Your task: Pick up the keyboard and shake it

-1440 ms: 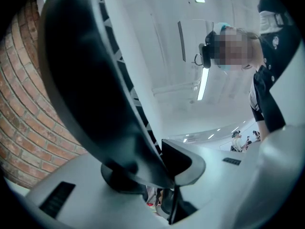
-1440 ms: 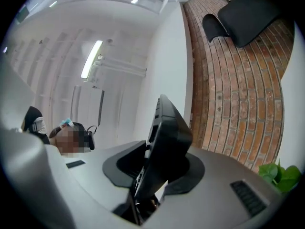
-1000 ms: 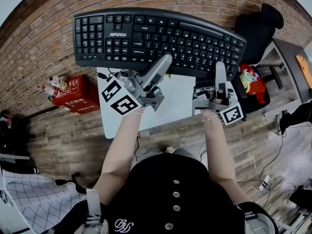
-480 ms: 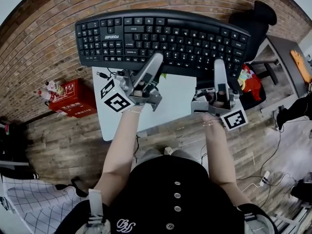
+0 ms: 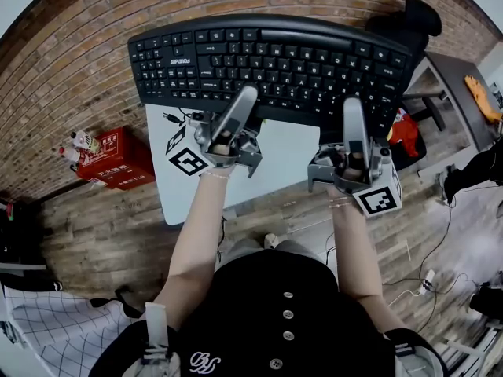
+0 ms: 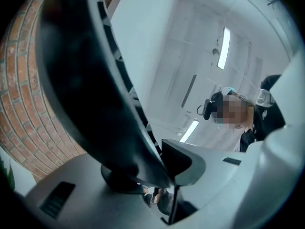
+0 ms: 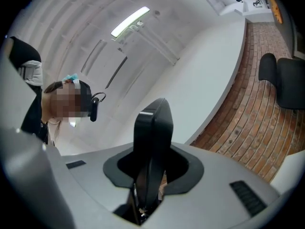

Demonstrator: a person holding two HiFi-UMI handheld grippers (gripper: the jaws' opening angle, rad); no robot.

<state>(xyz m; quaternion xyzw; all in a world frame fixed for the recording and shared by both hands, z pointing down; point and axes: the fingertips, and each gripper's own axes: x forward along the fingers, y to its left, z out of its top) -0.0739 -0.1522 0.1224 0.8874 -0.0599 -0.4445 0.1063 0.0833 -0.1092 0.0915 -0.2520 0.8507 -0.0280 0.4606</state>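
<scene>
A black full-size keyboard (image 5: 271,61) is held up in the air, keys facing me, above the white table. My left gripper (image 5: 242,104) is shut on its near edge left of centre. My right gripper (image 5: 353,115) is shut on the same edge towards the right end. In the left gripper view the keyboard's dark curved body (image 6: 90,94) runs up from between the grey jaws of the left gripper (image 6: 143,178). In the right gripper view the keyboard (image 7: 153,128) shows end-on as a thin black slab clamped in the right gripper (image 7: 148,180). Both point steeply upward at the ceiling.
The white table (image 5: 287,163) lies below the keyboard, with a loose cable end (image 5: 174,119) at its far left. A red box (image 5: 116,157) stands on the floor at left. A black office chair (image 5: 415,23), a colourful toy (image 5: 405,128) and another desk (image 5: 460,81) are at right.
The keyboard has swung from slanting down to the right to nearly level, its right end rising. Both grippers have rolled with it, and the right one has moved up and right.
</scene>
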